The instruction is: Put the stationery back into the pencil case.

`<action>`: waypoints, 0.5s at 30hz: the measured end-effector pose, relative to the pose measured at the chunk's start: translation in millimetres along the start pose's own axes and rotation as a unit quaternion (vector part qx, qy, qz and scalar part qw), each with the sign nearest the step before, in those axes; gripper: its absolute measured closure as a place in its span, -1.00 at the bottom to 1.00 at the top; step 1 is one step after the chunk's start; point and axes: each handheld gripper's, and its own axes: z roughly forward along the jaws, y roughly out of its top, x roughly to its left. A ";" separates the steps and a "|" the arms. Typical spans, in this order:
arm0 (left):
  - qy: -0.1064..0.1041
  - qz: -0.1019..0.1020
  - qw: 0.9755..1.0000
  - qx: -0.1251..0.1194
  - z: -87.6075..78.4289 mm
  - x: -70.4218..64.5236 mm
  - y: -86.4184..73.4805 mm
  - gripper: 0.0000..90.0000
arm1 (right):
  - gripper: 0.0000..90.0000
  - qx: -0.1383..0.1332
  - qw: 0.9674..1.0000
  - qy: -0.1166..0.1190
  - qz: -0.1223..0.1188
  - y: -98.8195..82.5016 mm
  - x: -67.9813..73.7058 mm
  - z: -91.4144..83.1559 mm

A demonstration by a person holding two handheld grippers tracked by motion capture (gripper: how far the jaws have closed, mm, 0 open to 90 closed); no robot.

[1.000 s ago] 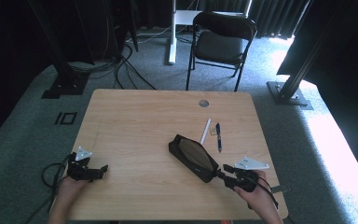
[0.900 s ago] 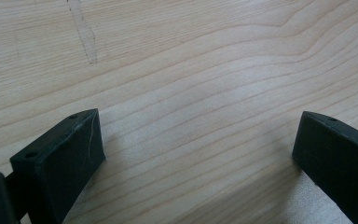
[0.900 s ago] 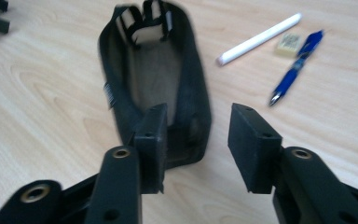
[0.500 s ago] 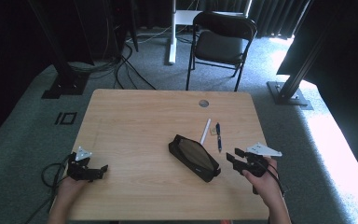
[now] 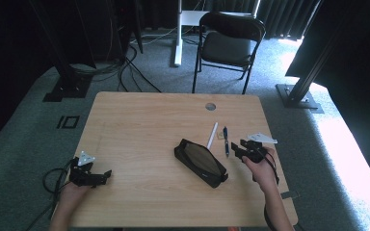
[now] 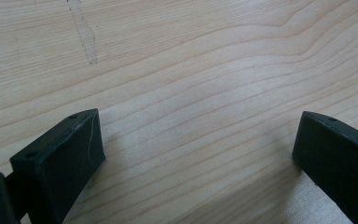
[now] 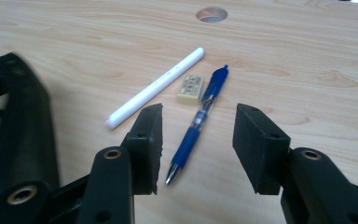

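Note:
A black zip pouch [image 5: 200, 161] lies slantwise on the wooden table [image 5: 144, 120], seen blurred as the pouch [image 7: 18, 126] in the right gripper view. Beyond it lie a white pen [image 5: 212, 135], a blue pen [image 5: 226, 141] and a small cream eraser [image 7: 189, 87]. My right gripper [image 5: 236, 149] sits just right of the blue pen, pointing left. Its jaws have just been opening and stand apart. In the right gripper view the blue pen [image 7: 200, 116] lies on the table between the right gripper [image 7: 199, 116] jaws, untouched, with the white pen [image 7: 156, 86] to its left. My left gripper [image 5: 107, 174] rests open at the near left; the left gripper [image 6: 198, 135] frames bare wood.
A round cable hole [image 5: 210, 106] is near the table's far edge. A black folding chair [image 5: 229, 43] stands behind the table, with stand legs and cables on the grey carpet. A cable trails from the left gripper off the table's left edge.
My right gripper has left the pouch's near right corner and moved right and away from me, up beside the blue pen. The left gripper and the pouch have stayed put.

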 end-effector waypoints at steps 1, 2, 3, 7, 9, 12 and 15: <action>0.000 0.000 1.000 0.000 0.0 0.0 0.0 -0.95 | 0.18 0.005 1.000 -0.003 0.000 1.0 -1.7 5.5; 0.000 0.000 1.000 0.000 0.0 0.0 0.0 -0.95 | 0.18 0.007 1.000 -0.004 0.004 1.8 -2.9 9.9; 0.000 0.000 1.000 0.000 0.0 0.0 0.0 -0.95 | 0.17 0.009 1.000 -0.004 0.007 2.5 -4.0 14.2; 0.000 0.000 1.000 0.000 0.0 0.0 0.0 -0.95 | 0.17 0.020 1.000 -0.010 0.011 3.2 -7.3 31.9; 0.000 0.000 1.000 0.000 0.0 0.0 0.0 -0.95 | 0.19 0.026 0.999 -0.015 0.011 3.0 -8.1 40.3; 0.000 0.000 1.000 0.000 0.0 0.0 0.0 -0.95 | 0.21 0.035 0.999 -0.017 0.017 2.5 -8.2 51.6; 0.000 0.000 1.000 0.000 0.0 0.0 0.0 -0.95 | 0.24 0.045 0.999 -0.013 0.024 1.2 -7.5 63.1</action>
